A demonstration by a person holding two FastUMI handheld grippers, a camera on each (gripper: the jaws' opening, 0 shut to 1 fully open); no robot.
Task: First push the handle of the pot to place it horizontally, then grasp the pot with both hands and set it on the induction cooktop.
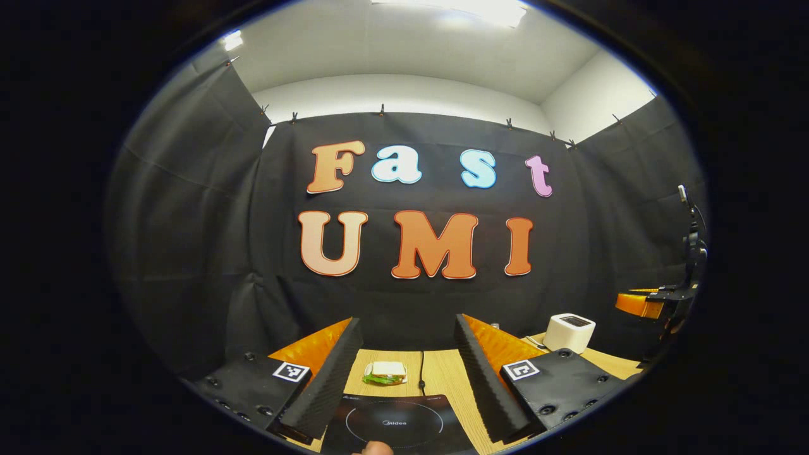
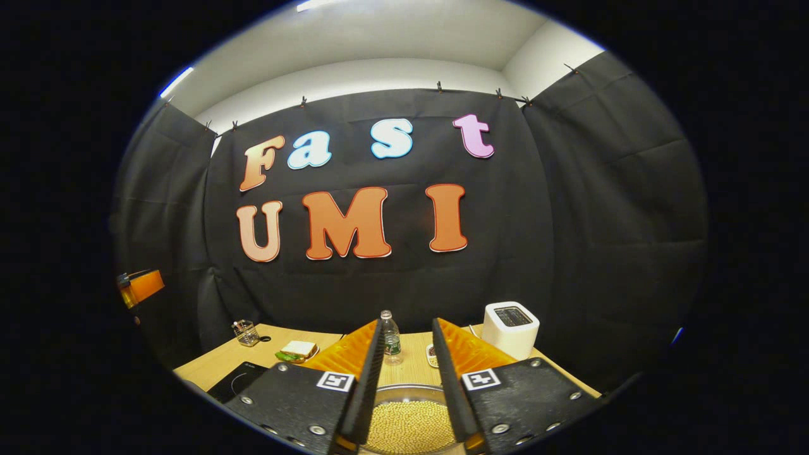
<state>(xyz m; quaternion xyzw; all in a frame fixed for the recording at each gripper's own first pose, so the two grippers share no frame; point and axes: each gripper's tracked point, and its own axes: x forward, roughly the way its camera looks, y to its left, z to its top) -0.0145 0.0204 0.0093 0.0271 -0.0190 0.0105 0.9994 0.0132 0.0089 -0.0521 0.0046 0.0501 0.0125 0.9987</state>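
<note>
Our left gripper (image 1: pixel 404 373) spread above the induction cooktop (image 1: pixel 395 426), our right gripper (image 2: pixel 404 379) spread over the bead-filled pot (image 2: pixel 409 424), nothing clasped.

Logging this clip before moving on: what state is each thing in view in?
Left gripper: open, empty, above the cooktop.
Right gripper: open, over the pot.
Round metal pot: uncovered, full of small yellowish beads.
Black induction cooktop: bare, nothing on it.
Sandwich: lying flat on the wooden table.
White toaster: upright.
Clear plastic bottle: upright, capped.
</note>
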